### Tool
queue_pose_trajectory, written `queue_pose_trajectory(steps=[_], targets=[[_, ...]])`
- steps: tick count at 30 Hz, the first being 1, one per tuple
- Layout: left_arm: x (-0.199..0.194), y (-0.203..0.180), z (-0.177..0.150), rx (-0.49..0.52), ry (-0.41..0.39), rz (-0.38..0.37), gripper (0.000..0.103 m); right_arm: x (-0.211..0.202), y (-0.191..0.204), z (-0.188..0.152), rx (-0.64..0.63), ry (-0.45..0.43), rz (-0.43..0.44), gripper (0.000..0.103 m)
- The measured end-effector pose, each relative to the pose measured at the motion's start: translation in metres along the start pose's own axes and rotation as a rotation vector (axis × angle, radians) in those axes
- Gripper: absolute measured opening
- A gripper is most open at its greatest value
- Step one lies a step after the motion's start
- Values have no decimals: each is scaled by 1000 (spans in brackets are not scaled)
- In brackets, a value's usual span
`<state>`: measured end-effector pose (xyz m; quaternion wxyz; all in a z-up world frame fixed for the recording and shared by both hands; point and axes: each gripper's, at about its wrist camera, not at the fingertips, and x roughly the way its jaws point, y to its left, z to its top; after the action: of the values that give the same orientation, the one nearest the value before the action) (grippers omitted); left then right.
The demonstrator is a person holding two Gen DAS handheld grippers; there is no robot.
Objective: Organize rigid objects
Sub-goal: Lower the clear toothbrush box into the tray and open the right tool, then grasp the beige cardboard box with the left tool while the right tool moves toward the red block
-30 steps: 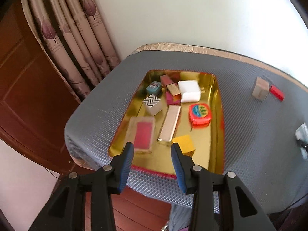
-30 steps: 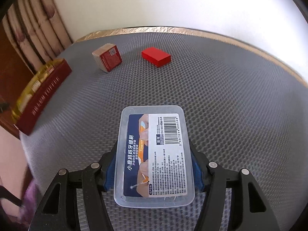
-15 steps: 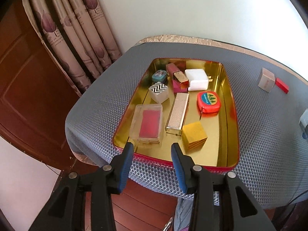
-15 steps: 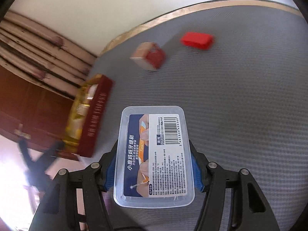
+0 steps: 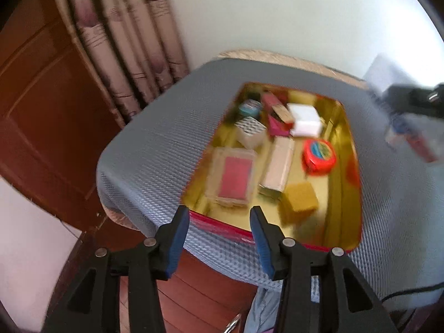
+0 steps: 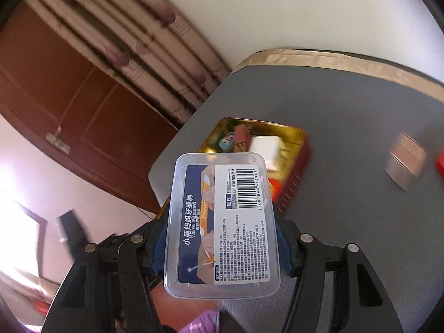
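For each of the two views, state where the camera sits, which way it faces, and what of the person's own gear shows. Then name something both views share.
Left wrist: on the left hand-held gripper, looking down along its open, empty fingers at the gold tray of small items on the grey table.
Right wrist: on the right hand-held gripper, looking down across the table; its fingers clamp a clear plastic box.
Shared: tray, white block, curtain.

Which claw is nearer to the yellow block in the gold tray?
Left. The left claw hangs open at the gold tray's near rim, just short of the yellow block. The right claw, shut on the clear plastic box, sits off the tray's right side.
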<state>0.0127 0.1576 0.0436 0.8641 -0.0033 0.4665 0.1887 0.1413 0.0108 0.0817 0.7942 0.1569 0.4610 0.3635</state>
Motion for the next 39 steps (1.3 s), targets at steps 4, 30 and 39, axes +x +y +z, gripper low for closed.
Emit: queue_pose_trajectory(steps=[4,30,39], targets=[[3,25,4,-98,-10,46,47,39,14,11,-32,41,-35,59],[-10,1,2,-17,-47,-7,49,-87,-98,-114,-97,-249,-531,96],[-37,-90,27,137,19,-371,52,-185,-247,-188,81,-207,-1017,99]])
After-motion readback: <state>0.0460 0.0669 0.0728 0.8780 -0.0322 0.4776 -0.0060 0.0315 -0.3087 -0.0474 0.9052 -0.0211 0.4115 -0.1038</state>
